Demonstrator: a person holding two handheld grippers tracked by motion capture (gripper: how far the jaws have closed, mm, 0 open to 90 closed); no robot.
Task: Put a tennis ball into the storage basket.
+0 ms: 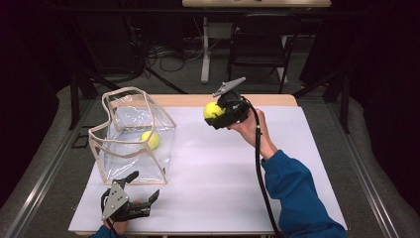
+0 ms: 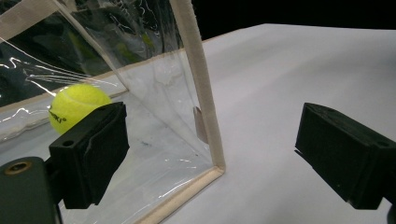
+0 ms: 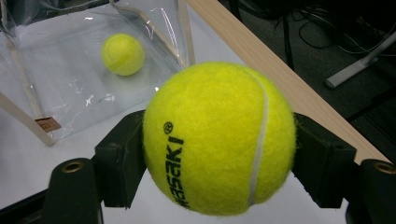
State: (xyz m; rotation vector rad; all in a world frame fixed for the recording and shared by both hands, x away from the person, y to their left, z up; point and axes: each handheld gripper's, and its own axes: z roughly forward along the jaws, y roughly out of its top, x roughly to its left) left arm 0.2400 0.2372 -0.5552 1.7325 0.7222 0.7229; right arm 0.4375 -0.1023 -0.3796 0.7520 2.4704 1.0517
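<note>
Your right gripper (image 1: 216,115) clamps the tennis ball (image 1: 213,110) mid-frame (left gripper (image 1: 143,186) wide, lower left); release short of the clear bag (image 1: 111,148) & it'll roll off.

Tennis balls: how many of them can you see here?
2. One tennis ball is clamped between the jaws of the right gripper, held above the table. The other ball lies inside the clear bag. None seems hidden.
</note>
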